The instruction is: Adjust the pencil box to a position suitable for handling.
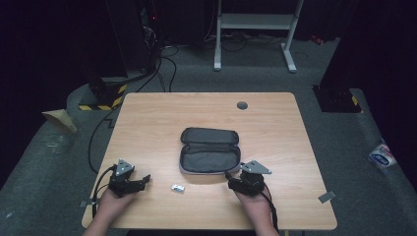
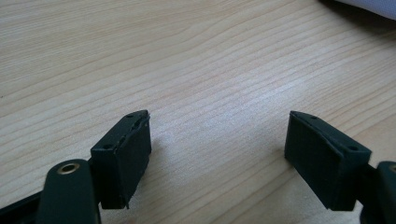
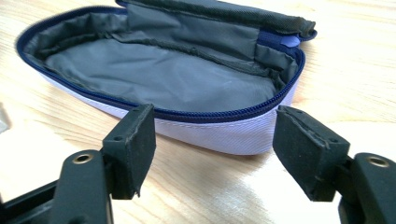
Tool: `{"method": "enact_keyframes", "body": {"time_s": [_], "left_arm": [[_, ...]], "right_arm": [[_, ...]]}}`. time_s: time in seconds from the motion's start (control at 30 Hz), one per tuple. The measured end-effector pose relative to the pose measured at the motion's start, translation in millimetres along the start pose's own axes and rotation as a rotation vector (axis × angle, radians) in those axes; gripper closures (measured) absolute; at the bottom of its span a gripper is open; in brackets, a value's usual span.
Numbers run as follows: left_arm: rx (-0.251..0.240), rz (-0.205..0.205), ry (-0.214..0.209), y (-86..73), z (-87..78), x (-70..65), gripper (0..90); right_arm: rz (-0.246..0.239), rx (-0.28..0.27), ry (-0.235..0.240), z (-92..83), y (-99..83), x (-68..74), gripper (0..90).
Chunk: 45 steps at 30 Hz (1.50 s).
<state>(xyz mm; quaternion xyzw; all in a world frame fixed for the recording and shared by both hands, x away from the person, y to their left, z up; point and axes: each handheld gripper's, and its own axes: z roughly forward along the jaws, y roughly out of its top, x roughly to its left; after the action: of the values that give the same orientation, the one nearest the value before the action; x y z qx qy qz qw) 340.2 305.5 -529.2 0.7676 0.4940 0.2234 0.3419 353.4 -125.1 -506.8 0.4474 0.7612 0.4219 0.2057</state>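
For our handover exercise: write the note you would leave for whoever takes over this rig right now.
Left claw: open, empty, resting on the table at its near left.
Right claw: open, empty, at the near right corner of the pouch.
Pouch: mid-table, unzipped, lid folded back, nothing inside.
Small silvery item: on the table between the claws, in front of the pouch.
Done: pouch opened.
Left, probably: item into pouch, then zip shut.

black two-jaw tools with grey triangular top plates, brass-ringed screw holes, trailing cables
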Motion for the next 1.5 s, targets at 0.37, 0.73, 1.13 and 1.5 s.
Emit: {"method": "enact_keyframes", "body": {"time_s": [0.37,0.73,1.13,1.5], "left_arm": [[0.0,0.0,0.0,0.0,0.0,0.1,23.0],[0.0,0.0,0.0,0.0,0.0,0.0,23.0],[0.0,0.001,0.001,0.0,0.0,0.0,23.0],[0.001,-0.002,0.004,0.0,0.0,-1.0,23.1]], "right_arm": [[-0.015,0.004,-0.033,5.9,3.9,-3.1,32.2],[-0.021,-0.012,-0.023,-6.1,1.0,-6.0,33.5],[0.003,0.023,-0.096,-21.9,-14.1,-36.8,33.4],[0.014,0.154,-0.203,-30.0,-33.9,-66.7,30.5]]}}
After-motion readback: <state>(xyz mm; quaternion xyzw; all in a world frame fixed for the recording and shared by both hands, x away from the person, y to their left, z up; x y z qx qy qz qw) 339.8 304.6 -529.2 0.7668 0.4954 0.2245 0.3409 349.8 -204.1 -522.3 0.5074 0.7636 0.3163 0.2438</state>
